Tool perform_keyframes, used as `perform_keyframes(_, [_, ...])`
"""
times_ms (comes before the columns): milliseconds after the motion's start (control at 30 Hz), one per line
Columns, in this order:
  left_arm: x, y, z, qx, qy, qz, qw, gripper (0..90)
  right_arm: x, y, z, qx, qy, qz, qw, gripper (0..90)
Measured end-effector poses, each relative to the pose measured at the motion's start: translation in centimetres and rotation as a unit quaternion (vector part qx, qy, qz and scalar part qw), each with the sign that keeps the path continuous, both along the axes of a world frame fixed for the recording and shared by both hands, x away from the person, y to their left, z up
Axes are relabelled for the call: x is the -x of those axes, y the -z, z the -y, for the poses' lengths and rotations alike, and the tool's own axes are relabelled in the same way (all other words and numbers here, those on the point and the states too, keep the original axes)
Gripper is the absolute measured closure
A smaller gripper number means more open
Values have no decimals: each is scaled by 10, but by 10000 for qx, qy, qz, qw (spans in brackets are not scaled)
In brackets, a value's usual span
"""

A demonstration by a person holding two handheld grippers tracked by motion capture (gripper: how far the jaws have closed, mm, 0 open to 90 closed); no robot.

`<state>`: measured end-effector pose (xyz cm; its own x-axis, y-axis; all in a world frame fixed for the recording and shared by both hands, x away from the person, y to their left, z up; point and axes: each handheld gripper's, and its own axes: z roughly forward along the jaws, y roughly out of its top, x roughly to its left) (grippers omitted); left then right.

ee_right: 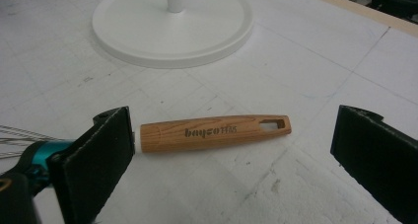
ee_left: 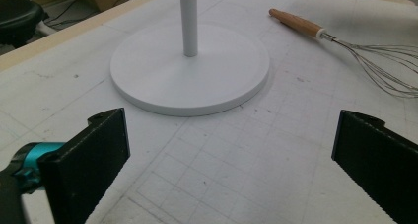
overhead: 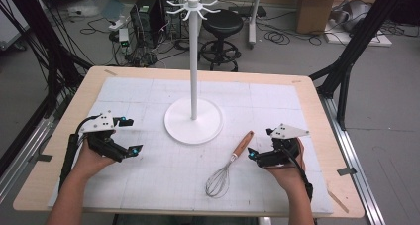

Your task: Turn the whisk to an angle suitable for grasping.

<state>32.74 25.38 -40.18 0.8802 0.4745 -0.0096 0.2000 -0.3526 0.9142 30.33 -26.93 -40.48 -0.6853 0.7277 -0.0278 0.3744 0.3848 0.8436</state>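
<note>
A whisk (overhead: 229, 165) with a wooden handle (ee_right: 215, 131) and wire loops (ee_left: 384, 66) lies flat on the white gridded mat, right of centre. The handle has a slot at its far end. A white stand with a round base (overhead: 193, 120) and a tall pole (overhead: 193, 61) topped by hooks (overhead: 192, 6) rises in the middle. My right gripper (overhead: 251, 153) is open just right of the whisk handle, which lies between and beyond its jaws without touching them. My left gripper (overhead: 130, 135) is open at the mat's left, holding nothing, facing the stand's base (ee_left: 190, 71).
The mat (overhead: 148, 180) covers a light wooden table (overhead: 317, 106). Behind the table stand a black stool (overhead: 222, 24), computer gear and cables on the floor, and cardboard boxes (overhead: 314, 7). Black frame legs (overhead: 346, 61) flank the table's right and left sides.
</note>
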Motion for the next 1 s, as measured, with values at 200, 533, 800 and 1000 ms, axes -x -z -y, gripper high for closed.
perform_keyframes(200, [1,1,3,-28,16,-17,10000,17,1,0,1,27,-16,-17,10000,16])
perform_keyframes(533, [-1,0,1,75,17,9,10000,17,4,-2,1,92,-20,50,9999,16])
perform_keyframes(800, [1,-2,1,81,17,32,10000,17,4,-6,-4,304,-137,84,9994,16])
perform_keyframes(1000, [1,-4,1,83,21,73,9999,17,2,-16,-12,440,-297,132,9985,16])
